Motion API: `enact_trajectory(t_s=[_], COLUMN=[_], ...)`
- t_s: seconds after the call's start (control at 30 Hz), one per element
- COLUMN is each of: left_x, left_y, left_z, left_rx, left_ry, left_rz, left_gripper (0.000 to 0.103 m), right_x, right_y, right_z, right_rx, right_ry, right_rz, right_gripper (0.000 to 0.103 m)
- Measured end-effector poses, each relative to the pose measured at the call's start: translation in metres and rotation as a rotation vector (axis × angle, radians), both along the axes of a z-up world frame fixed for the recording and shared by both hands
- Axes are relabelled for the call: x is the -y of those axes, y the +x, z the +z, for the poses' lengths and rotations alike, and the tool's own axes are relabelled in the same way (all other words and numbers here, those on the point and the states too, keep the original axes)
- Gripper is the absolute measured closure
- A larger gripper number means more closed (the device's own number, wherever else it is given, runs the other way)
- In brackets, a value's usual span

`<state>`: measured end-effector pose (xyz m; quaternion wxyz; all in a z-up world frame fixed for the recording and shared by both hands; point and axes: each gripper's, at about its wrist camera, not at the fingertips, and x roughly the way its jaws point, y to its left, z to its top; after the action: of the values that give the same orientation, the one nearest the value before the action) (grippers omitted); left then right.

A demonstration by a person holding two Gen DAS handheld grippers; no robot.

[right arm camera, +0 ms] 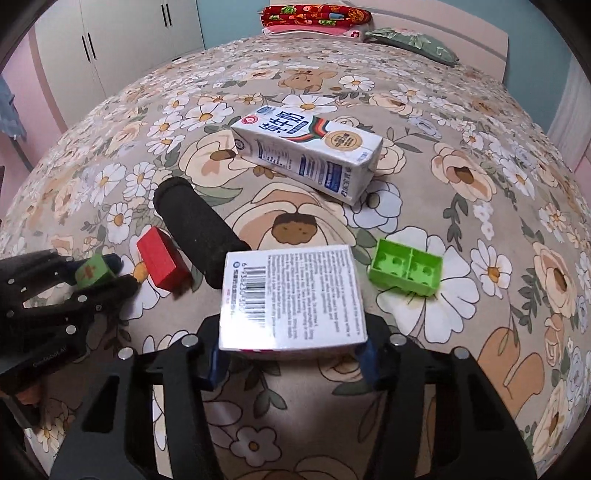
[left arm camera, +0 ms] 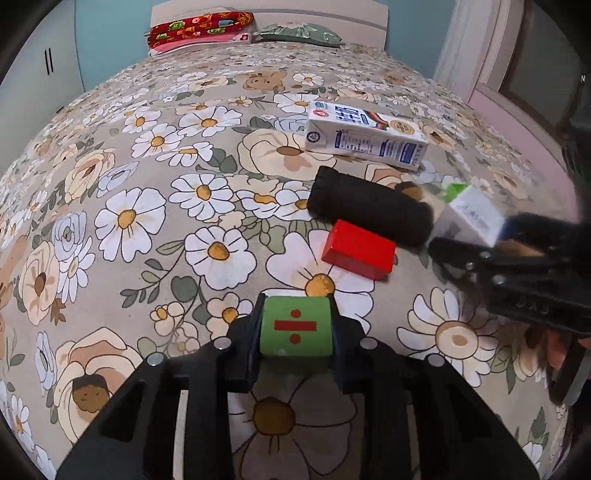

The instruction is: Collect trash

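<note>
Green cube (left arm camera: 295, 326) in left tool (left arm camera: 295, 328), division bar crosswise

A floral bedspread (right arm camera: 461, 173) covers the bed, with pillows (right arm camera: 314, 18), pale wardrobes (right arm camera: 110, 40) and teal wall (left arm camera: 110, 26) behind.

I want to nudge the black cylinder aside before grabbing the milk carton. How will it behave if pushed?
The black cylinder lies on its side, so a push across its length would probably roll it, though the soft bedspread may slow it. Its matte, fuzzy surface suggests foam: likely light and grippy. The red block close beside it could stop it.
</note>
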<state>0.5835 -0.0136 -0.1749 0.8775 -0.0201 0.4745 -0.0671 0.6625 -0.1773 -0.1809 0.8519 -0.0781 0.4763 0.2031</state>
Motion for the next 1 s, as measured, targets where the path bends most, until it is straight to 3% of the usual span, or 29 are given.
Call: enact_trajectory(t_s=[0.17, 0.3, 0.6, 1.0], left_x=[0.001, 0.002, 0.003, -0.002], left_y=[-0.007, -0.020, -0.073, -0.170], left_z=[0.008, 0.030, 0.112, 0.219], left_rx=[-0.017, 0.006, 0.103, 0.238], left_ry=[0.011, 0.024, 0.080, 0.122], left_rz=[-0.006, -0.008, -0.027, -0.030], left_gripper=[0.071, 0.071, 0.071, 0.071], right_x=[0.004, 0.009, 0.021, 0.039], right_y=[-0.011, -0.027, -0.091, -0.207], right_z=[0.010, 0.030, 0.103, 0.219], right_rx=[-0.001, 0.018, 0.094, 0.240], right_ry=[0.014, 0.017, 0.014, 0.021], right_rz=[-0.010, -0.019, -0.029, -0.041], right_gripper=[0.048, 0.048, 0.048, 0.048])
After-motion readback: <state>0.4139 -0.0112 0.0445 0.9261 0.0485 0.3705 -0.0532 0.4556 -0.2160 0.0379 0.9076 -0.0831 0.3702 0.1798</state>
